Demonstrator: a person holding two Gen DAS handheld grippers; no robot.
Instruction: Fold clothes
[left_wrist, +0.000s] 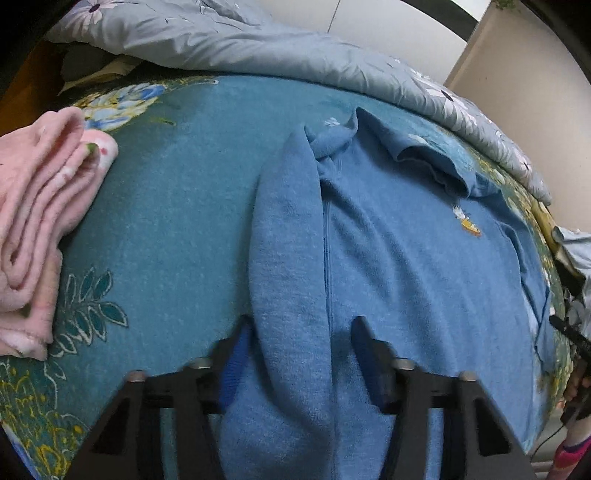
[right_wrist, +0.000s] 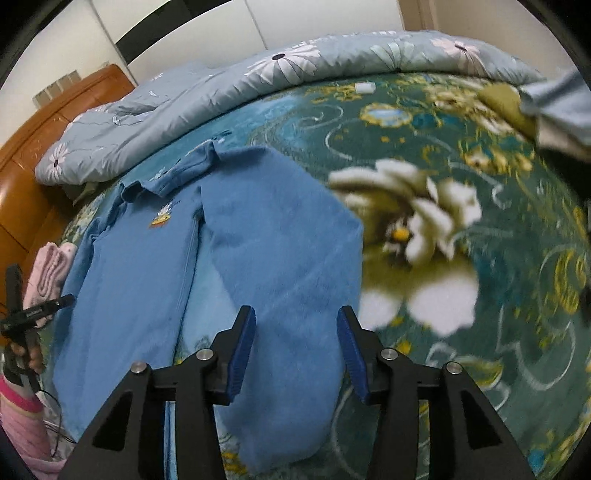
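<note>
While both tools stand over the same blue top, each view shows a different half of it. At the bottom of the left wrist frame, the left tool (left_wrist: 301, 341) has its jaws wide apart, straddling a sleeve (left_wrist: 288, 240) folded lengthwise over the top (left_wrist: 406, 266); neither pad clearly pinches the cloth. At the bottom of the right wrist frame, the right tool (right_wrist: 295, 332) is likewise wide open, with the other sleeve (right_wrist: 284, 258) lying between its blue pads (right_wrist: 242, 354), ungripped.

Only the left view shows the folded pink cloth (left_wrist: 40, 229) in full, at the left edge on the teal floral blanket (left_wrist: 177, 177); in the right view it is a small patch at mid left. Only the right view shows the big white flower (right_wrist: 424, 236) printed on the blanket, right of the top, and the wooden headboard (right_wrist: 44, 147) at upper left.

Farther back, the collar (left_wrist: 432, 162) lies rumpled, with a small embroidered badge (left_wrist: 467, 221) below it. Beyond, a grey flowered quilt (left_wrist: 258, 40) is bunched across the top of both frames.
</note>
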